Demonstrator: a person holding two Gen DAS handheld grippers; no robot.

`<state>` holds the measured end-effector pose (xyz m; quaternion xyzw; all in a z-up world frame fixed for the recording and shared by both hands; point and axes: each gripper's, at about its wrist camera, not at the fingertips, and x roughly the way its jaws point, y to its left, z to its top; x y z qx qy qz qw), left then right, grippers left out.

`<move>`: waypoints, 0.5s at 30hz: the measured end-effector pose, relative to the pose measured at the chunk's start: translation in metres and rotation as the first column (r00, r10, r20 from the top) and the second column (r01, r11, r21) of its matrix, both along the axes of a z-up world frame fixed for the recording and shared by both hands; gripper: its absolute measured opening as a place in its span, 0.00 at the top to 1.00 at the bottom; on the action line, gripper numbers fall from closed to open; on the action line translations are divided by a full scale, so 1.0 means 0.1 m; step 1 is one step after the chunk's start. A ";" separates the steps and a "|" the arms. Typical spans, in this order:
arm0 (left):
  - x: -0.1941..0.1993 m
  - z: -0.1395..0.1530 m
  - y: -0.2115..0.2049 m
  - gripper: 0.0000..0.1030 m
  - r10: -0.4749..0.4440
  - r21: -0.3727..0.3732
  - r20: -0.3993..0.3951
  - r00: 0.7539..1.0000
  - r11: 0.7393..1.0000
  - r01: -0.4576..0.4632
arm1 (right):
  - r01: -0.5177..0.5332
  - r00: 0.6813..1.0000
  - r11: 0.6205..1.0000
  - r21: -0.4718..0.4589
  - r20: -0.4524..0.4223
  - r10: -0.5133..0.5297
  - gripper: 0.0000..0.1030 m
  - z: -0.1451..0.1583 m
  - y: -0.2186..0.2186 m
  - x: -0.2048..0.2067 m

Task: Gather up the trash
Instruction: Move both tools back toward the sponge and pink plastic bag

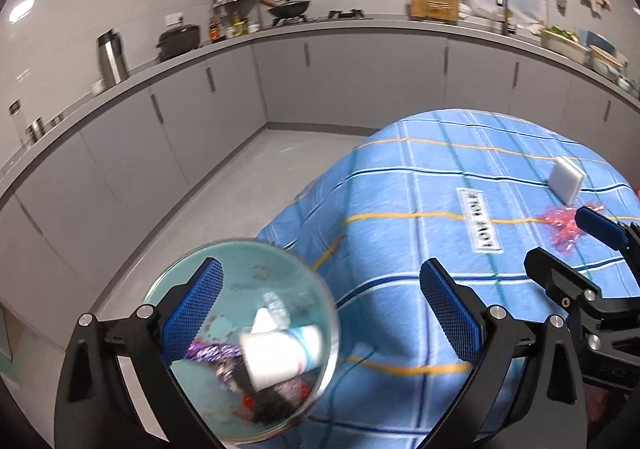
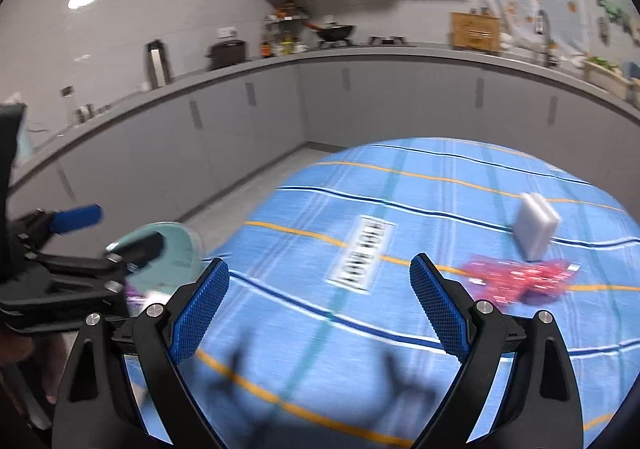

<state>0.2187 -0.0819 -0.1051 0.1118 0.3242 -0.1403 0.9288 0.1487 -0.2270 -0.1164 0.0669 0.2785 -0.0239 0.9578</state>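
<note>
Your left tongs [image 1: 320, 313] hang spread above the trash bin [image 1: 244, 337] beside the desk [image 1: 400, 249], positioned for dropping. Your right tongs [image 2: 320, 313], also spread, face the pink wrapper [image 2: 520, 279] just ahead-right, beside a white sponge [image 2: 534, 225].

Left claw [image 1: 320, 305] jaws spread wide; right claw [image 2: 320, 301] jaws likewise apart, gripping nothing

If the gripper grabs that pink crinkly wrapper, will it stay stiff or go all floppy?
Probably floppy: the pink wrapper lies flat and crumpled on the tablecloth. It looks thin, so likely very light. Its shiny film might slip between the fingers.
</note>
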 end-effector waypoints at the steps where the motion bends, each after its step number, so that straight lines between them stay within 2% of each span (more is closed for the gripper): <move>1: 0.01 0.01 -0.07 0.05 -0.012 0.003 0.004 1.000 1.000 0.012 | 0.028 1.000 1.000 -0.008 -0.008 -0.028 0.12 -0.01 -0.06 -0.02; 3: 0.03 0.01 -0.21 0.05 -0.039 0.003 0.008 0.999 0.999 0.039 | 0.092 0.996 0.996 -0.019 -0.018 -0.092 0.12 -0.03 -0.25 -0.05; 8: 0.11 -0.07 -0.60 0.05 -0.101 0.012 -0.001 0.995 0.995 0.101 | 0.284 0.957 0.958 -0.032 -0.050 -0.285 0.12 -0.10 -0.80 -0.10; 11: 0.16 -0.15 -0.78 0.05 -0.122 0.021 -0.010 0.993 0.992 0.122 | 0.363 0.927 0.931 -0.048 -0.082 -0.365 0.12 -0.20 -1.06 -0.08; 15: 0.26 -0.22 -1.00 0.05 -0.151 0.038 -0.020 0.988 0.988 0.152 | 0.417 0.899 0.907 -0.051 -0.125 -0.420 0.13 -0.30 -1.31 0.02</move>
